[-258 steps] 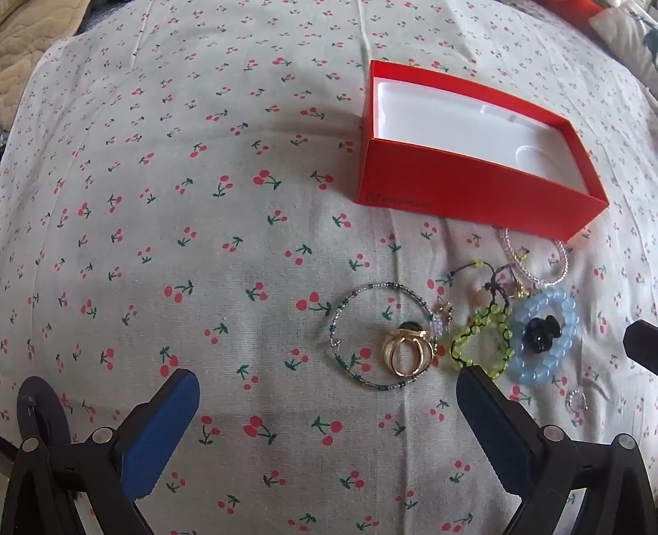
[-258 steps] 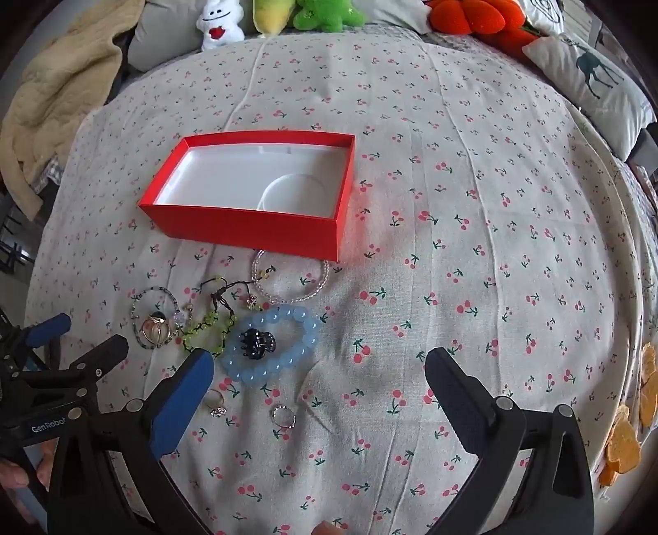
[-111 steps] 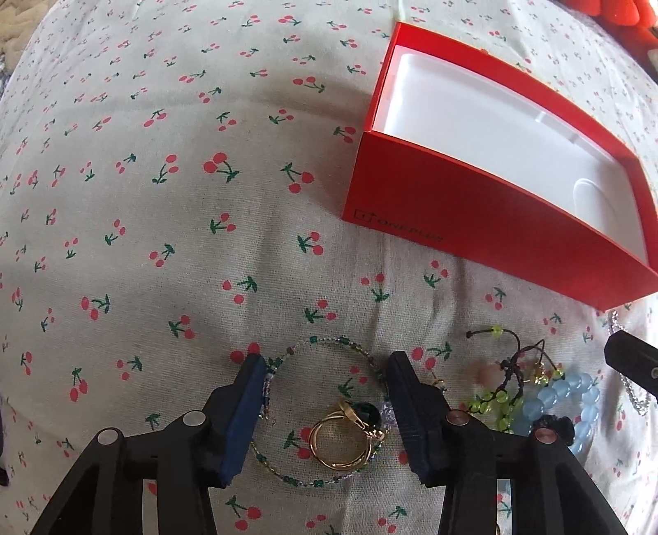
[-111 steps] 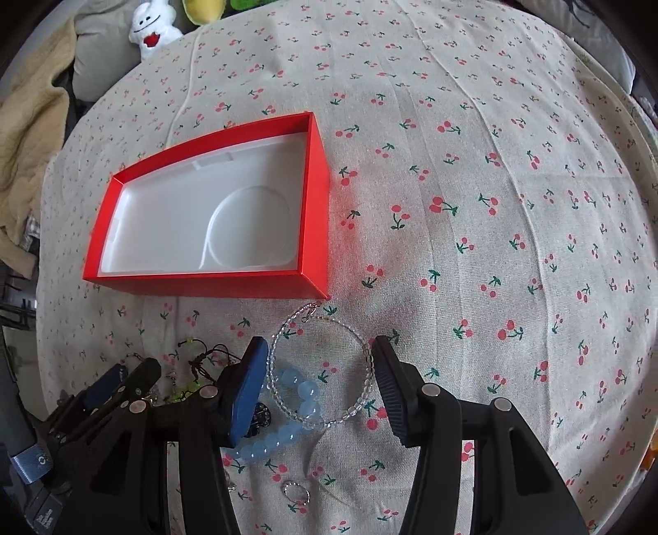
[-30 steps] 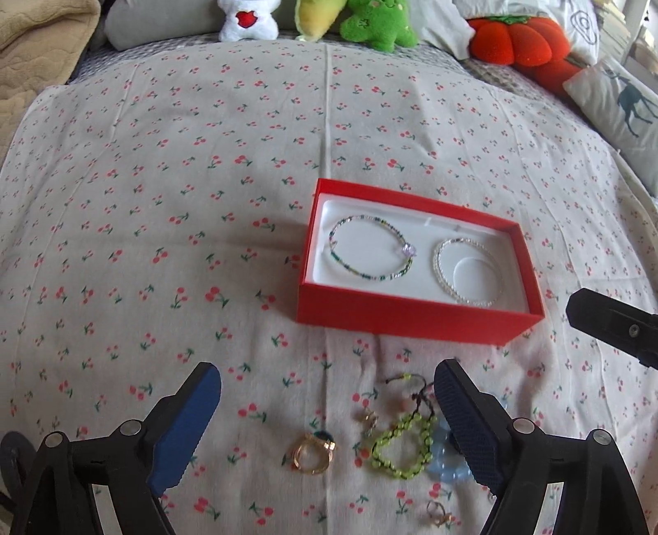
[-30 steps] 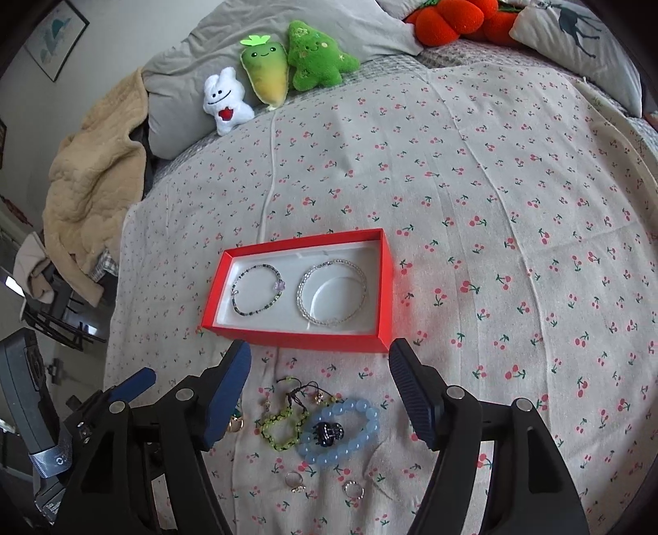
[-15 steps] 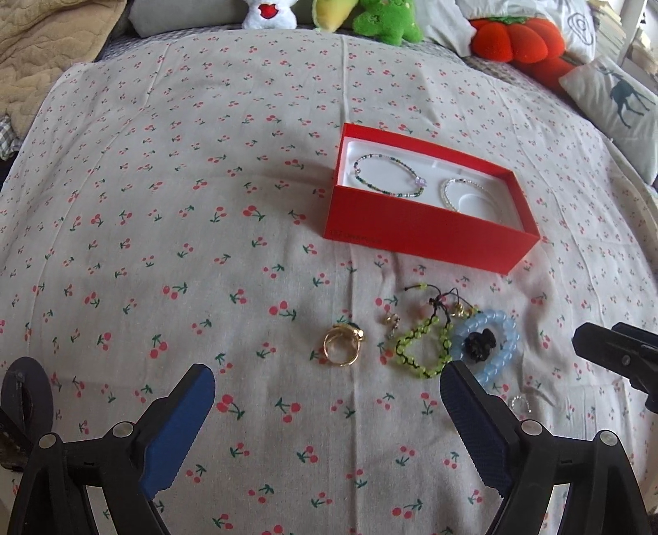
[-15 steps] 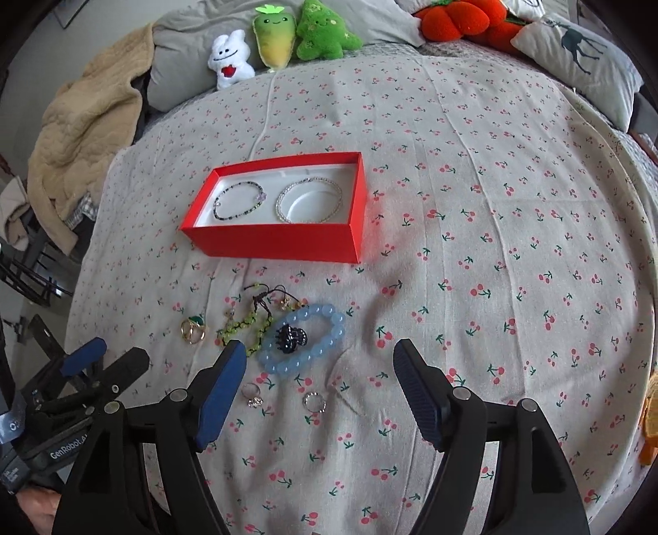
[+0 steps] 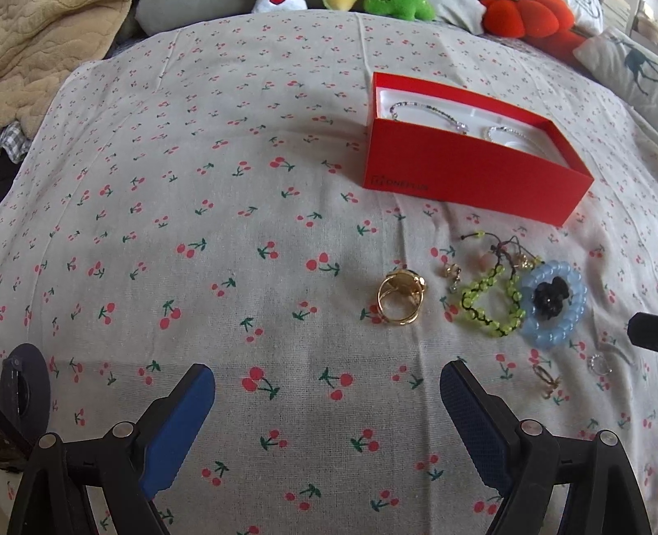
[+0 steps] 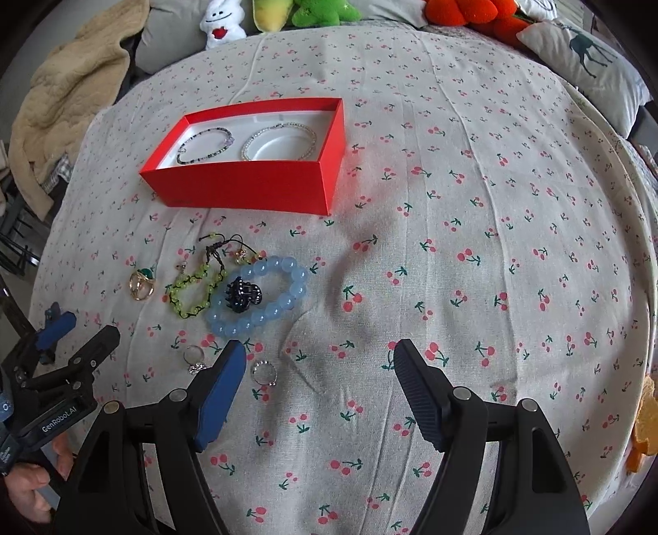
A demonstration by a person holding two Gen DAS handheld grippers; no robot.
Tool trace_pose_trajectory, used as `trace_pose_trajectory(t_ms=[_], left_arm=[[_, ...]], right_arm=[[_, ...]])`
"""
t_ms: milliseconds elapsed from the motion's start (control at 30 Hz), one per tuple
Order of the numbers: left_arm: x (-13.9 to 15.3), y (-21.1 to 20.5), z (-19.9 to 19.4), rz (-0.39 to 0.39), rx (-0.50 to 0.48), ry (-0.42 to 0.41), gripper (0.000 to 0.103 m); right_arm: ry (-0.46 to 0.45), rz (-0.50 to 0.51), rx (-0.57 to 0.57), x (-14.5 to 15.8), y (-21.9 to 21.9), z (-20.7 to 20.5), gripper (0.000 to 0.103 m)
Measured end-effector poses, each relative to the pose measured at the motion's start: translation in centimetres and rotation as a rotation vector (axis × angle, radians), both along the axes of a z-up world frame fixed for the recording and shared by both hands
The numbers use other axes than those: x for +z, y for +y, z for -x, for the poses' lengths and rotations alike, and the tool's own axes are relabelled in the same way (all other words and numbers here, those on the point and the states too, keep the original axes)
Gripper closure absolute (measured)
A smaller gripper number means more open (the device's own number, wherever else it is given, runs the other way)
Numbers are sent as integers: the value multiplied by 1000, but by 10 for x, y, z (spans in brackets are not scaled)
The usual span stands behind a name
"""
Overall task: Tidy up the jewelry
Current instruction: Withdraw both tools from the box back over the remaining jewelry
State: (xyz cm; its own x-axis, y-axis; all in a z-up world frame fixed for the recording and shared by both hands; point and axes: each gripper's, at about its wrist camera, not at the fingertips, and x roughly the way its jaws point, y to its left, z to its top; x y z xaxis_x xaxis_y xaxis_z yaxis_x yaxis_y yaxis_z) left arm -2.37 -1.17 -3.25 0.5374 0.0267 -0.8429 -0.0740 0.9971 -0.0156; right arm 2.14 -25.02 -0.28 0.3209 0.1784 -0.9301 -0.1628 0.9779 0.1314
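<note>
At the far left of the right wrist view, the left gripper [image 10: 61, 333] hangs over the cherry-print sheet [image 10: 473, 214] with its jaws spread wide and nothing between them, a hand [image 10: 28, 489] wrapped round its handle. Just right of it lies a gold ring [image 9: 401, 297] with a green stone, then a small earring [image 9: 452, 275], then a green beaded bracelet [image 9: 491, 306] with dark cords that touches a pale blue beaded bracelet [image 10: 259, 296]. A black hair claw [image 10: 242, 294] sits inside the blue loop. Nearer the cameras, a gold-toned ring [image 9: 545, 376] and a silver ring [image 10: 264, 372] lie apart on the cloth. Behind this cluster stands the red box [image 10: 246, 185], open, holding a dark beaded bracelet [image 10: 205, 146] on its left and a clear beaded bracelet [image 10: 279, 140] on its right. The right gripper [image 10: 318, 378] hovers over the sheet, jaws well apart and empty, its left finger close beside the silver ring. Plush toys [image 10: 288, 12] line the far edge.
</note>
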Motion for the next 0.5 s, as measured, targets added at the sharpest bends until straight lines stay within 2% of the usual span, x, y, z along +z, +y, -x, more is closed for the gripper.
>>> trace_pose_trajectory(t_ms=[233,367,500], left_arm=[[-20,-1,-8,29,-10,88,11],[-28,-5,-8,-6,-7,104,0],[-31,-7,-6,-25,-4,98,0]], right_arm=[[39,-24,-36,-14,-2,-21,26],[37,-11,-40,-20,5,-32,26],[26,-19,-55,-22,10,-41,27]])
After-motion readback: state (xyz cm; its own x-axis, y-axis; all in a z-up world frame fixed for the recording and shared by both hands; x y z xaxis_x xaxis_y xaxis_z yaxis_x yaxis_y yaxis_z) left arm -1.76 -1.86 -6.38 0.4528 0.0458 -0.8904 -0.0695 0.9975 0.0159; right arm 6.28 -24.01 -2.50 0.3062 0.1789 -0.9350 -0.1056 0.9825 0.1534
